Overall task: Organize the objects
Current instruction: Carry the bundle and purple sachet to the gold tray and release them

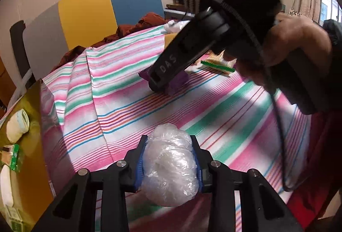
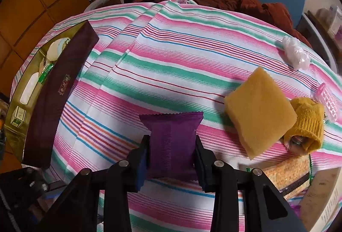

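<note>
My left gripper point(image 1: 170, 140) is shut on a crumpled clear plastic bag point(image 1: 170, 164), held above the striped cloth. In the left wrist view the right gripper point(image 1: 162, 80) reaches down at the middle of the table, with a purple snack packet point(image 1: 178, 82) between its fingers. The right wrist view shows my right gripper point(image 2: 172, 141) shut on that purple snack packet point(image 2: 172, 135), whose far end rests on the cloth. A dark box point(image 2: 57, 95) with a gold inside stands at the left and holds several small packets.
A yellow sponge point(image 2: 259, 111), a yellow knit sock point(image 2: 307, 125), a pink plastic piece point(image 2: 328, 102) and another clear bag point(image 2: 296, 52) lie at the right. A printed carton point(image 2: 287, 175) sits at the near right. Brown clothing point(image 2: 224, 0) is heaped at the far edge.
</note>
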The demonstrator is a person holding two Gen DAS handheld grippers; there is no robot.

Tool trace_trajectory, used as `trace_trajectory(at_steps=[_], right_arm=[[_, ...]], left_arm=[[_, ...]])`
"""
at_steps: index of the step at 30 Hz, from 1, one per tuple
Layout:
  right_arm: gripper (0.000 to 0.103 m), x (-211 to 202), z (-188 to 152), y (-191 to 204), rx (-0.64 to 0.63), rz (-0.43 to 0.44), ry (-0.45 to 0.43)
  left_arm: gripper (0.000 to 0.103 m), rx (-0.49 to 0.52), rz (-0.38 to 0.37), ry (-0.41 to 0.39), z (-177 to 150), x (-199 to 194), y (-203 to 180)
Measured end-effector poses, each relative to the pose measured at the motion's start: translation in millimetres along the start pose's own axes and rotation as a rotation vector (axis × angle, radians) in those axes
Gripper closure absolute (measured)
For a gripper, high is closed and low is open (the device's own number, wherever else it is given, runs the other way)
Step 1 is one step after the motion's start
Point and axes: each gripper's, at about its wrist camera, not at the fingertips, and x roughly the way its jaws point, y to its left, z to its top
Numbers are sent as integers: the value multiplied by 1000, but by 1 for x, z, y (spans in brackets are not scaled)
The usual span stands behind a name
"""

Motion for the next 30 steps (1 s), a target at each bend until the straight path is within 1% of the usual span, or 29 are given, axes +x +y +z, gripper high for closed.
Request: trace_trajectory(at_steps=[4, 7, 8, 13, 16, 22, 26, 30], right_arm=[[65, -1, 0, 0, -3, -13, -2], [65, -2, -2, 0, 3, -21, -4], [65, -2, -2, 0, 2, -23, -3], [65, -2, -4, 0, 17, -37, 8], [65, -1, -6, 3, 38, -59, 19], [66, -5, -11, 13, 79, -88, 36], [66, -20, -11, 29, 86, -77, -3], [66, -47, -9, 49, 97, -43, -79]], left_arm=[[66, -11, -1, -27, 4, -18, 1], [67, -61, -6, -34, 11, -32, 7], [67, -75, 0, -47, 14, -40, 10], [67, -125, 35, -55, 25, -62, 25], [66, -178, 36, -67, 27, -75, 39], [66, -239, 95, -110, 26, -101, 64], [66, -294, 120, -110, 17, -110, 84], [66, -360, 145, -119, 3, -120, 109]])
